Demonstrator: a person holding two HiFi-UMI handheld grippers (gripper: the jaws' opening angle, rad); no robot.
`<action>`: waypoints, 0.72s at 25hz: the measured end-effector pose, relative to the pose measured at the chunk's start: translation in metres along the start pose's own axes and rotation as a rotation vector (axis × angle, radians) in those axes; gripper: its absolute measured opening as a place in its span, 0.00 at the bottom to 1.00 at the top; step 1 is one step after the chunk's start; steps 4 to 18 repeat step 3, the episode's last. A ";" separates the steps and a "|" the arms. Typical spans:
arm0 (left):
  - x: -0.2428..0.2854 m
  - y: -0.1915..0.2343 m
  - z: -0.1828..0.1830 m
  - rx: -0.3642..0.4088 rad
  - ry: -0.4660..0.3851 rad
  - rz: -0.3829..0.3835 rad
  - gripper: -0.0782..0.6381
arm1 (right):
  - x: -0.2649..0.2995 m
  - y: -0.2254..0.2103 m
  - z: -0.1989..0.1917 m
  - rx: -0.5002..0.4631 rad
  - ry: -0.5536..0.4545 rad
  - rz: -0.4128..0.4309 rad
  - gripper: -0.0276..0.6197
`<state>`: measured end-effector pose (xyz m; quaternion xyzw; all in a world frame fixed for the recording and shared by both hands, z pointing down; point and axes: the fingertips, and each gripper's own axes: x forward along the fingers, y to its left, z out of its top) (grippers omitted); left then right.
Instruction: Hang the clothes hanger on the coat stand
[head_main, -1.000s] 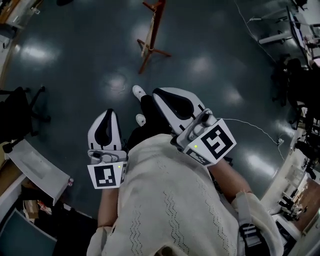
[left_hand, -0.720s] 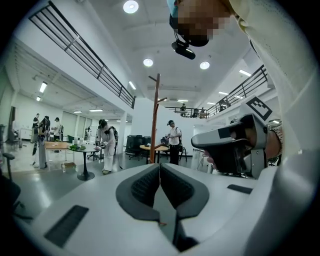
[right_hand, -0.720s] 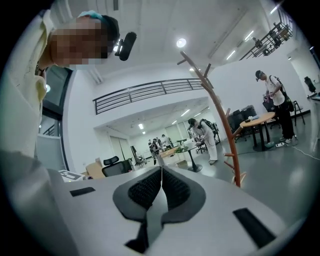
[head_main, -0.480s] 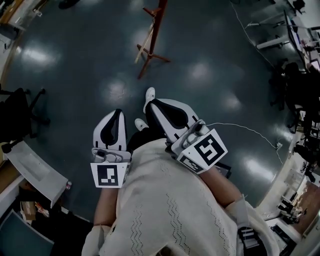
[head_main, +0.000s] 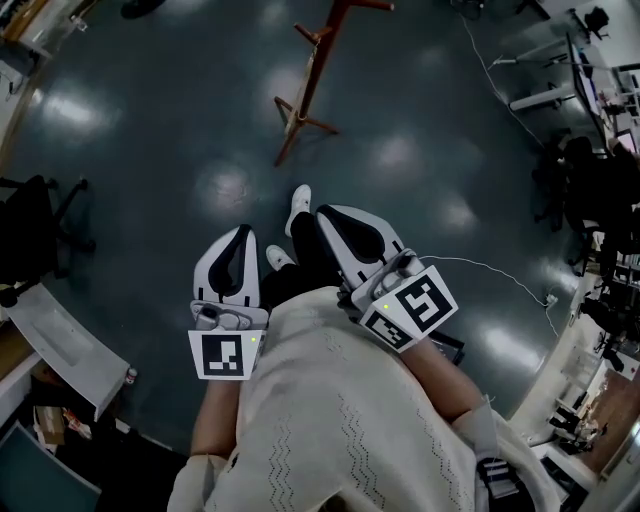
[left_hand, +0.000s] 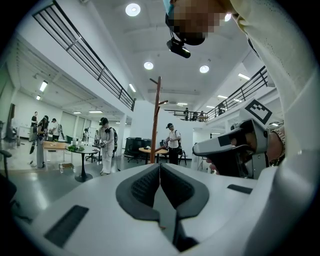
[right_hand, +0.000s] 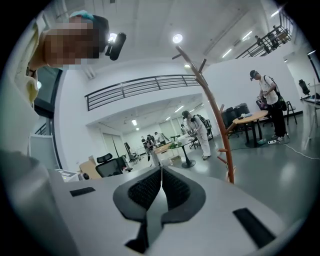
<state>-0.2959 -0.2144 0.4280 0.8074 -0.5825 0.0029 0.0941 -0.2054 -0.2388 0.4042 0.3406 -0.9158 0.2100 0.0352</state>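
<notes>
The wooden coat stand (head_main: 309, 82) rises from the dark floor ahead of me, its feet at the top middle of the head view. It also shows as a thin brown pole (left_hand: 158, 120) in the left gripper view and as a curved branched trunk (right_hand: 212, 111) in the right gripper view. My left gripper (head_main: 240, 234) and right gripper (head_main: 331, 213) are held side by side close to my body, well short of the stand. Both are shut, with the pads (left_hand: 145, 185) (right_hand: 176, 190) pressed together and nothing between them. No clothes hanger shows in any view.
A black office chair (head_main: 32, 228) and a white desk (head_main: 62, 338) are at my left. A white cable (head_main: 505, 265) runs over the floor at right, near desks and dark chairs (head_main: 588, 180). Several people stand around round tables (left_hand: 82, 149) in the distance.
I have stepped forward: one white shoe has swung ahead, and more of the coat stand's pole shows. Both grippers stay shut and have shifted slightly.
</notes>
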 end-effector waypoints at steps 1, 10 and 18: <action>-0.002 0.002 -0.001 0.000 0.005 0.001 0.13 | 0.003 0.000 -0.001 0.006 0.004 -0.004 0.08; -0.006 0.005 -0.004 0.001 0.017 0.005 0.13 | 0.008 -0.001 -0.004 0.021 0.010 -0.010 0.08; -0.006 0.005 -0.004 0.001 0.017 0.005 0.13 | 0.008 -0.001 -0.004 0.021 0.010 -0.010 0.08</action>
